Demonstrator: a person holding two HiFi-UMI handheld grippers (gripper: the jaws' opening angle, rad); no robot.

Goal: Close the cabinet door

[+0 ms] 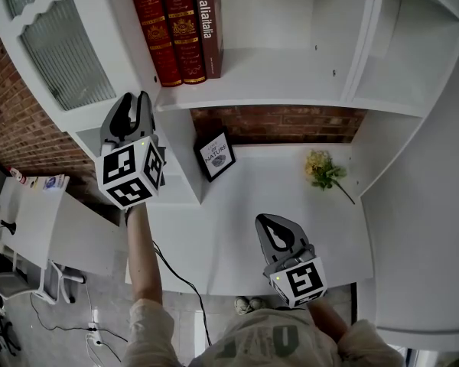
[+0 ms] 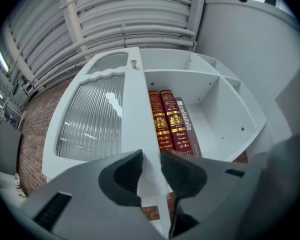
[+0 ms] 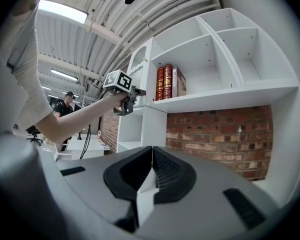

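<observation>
The white cabinet door with a ribbed glass pane stands swung open at the left of the shelf unit. In the left gripper view the door runs up to a small brass knob. My left gripper is raised to the door's free edge. There the white edge fills the gap of the left gripper, and both pads lie against it. My right gripper hangs low over the desk, away from the door. It is shut with nothing in it, its jaws met and pointing at the brick wall.
Three books stand in the compartment just right of the door. A framed picture and a sprig of yellow flowers lie on the white desk. Further white shelves continue to the right. Another person stands far off at the left of the right gripper view.
</observation>
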